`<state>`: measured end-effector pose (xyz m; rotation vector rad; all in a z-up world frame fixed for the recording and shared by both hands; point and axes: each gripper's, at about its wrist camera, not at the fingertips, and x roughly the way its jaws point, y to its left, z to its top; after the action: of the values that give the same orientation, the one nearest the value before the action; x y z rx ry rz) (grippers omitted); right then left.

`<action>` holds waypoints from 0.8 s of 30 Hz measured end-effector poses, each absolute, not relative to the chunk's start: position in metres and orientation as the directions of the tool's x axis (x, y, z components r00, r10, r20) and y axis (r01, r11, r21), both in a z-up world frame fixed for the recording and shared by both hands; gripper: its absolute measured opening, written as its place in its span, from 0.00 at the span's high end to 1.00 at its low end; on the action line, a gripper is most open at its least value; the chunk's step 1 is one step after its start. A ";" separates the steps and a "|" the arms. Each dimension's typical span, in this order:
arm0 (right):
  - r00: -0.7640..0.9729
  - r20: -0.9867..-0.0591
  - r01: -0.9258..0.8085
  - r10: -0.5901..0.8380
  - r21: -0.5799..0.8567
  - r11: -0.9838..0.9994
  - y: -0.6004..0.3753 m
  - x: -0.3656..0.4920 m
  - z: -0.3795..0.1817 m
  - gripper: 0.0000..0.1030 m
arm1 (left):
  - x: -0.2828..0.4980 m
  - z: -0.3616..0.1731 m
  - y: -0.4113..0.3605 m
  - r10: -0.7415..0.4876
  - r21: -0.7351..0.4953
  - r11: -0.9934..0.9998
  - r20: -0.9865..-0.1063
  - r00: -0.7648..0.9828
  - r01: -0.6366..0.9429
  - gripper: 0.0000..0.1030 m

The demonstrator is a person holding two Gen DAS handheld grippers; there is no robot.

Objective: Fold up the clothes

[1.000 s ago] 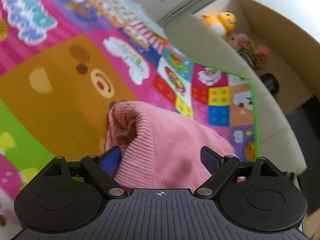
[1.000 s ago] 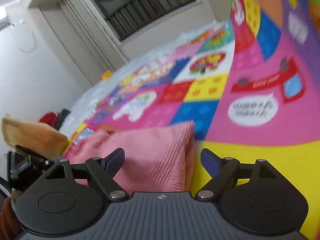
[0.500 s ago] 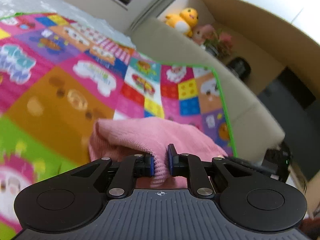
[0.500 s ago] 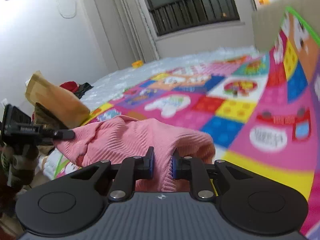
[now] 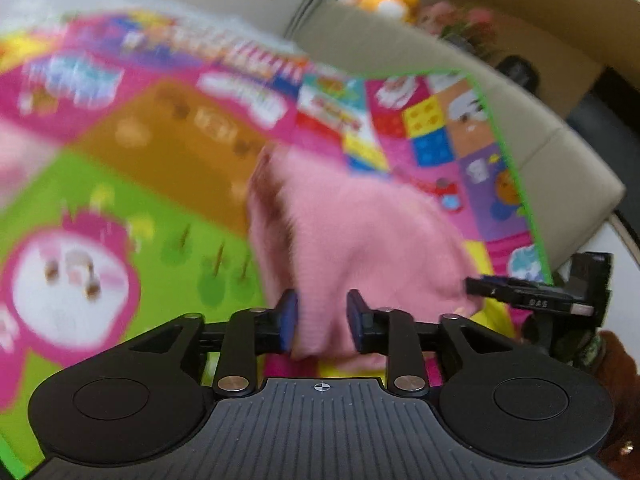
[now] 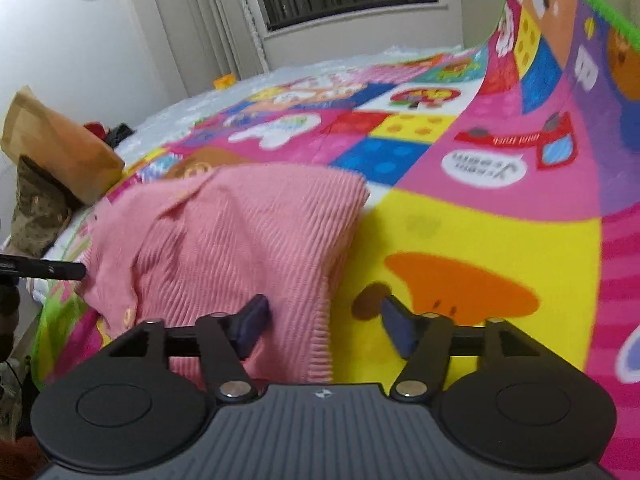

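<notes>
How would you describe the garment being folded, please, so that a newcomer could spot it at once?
Start from the big cartoon play mat that covers the floor. Near its yellow patch, just ahead of the right tongs, lies the pink sweater. It is the only plain-coloured thing on the mat: ribbed knit, with small buttons.

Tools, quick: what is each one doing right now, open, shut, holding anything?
Left tool: part open, pink sweater between its fingers, not clamped.
Right tool: open wide, holding nothing; the sweater's edge lies between its fingers.
</notes>
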<state>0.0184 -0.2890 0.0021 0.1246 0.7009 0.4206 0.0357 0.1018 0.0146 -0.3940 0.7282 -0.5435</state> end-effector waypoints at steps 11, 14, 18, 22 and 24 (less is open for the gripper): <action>0.803 -0.448 -0.351 0.393 0.177 0.919 -0.253 0.031 0.033 0.00 | 0.051 0.043 0.033 -0.681 -0.480 0.725 -0.393 0.618 0.493 0.22; 0.801 -0.410 -0.404 0.437 0.169 0.899 -0.229 0.035 0.040 0.00 | 0.060 0.020 0.008 -0.629 -0.418 0.777 -0.492 0.601 0.471 0.17; 0.795 -0.461 -0.416 0.394 0.058 0.908 -0.200 0.049 0.026 0.00 | 0.058 -0.006 -0.006 -0.577 -0.336 0.814 -0.559 0.596 0.473 0.12; 0.768 -0.585 -0.351 0.262 -0.042 0.935 -0.183 0.063 -0.015 0.00 | 0.054 -0.008 -0.008 -0.579 -0.311 0.810 -0.564 0.589 0.498 0.08; 0.764 -0.593 -0.322 0.253 -0.010 0.947 -0.184 0.062 -0.022 0.00 | 0.053 -0.008 -0.010 -0.576 -0.297 0.810 -0.568 0.588 0.505 0.07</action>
<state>0.0624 -0.1840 -0.0223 -0.1138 0.6275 0.3131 0.0534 -0.0101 -0.0084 -0.1080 0.7001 -0.6309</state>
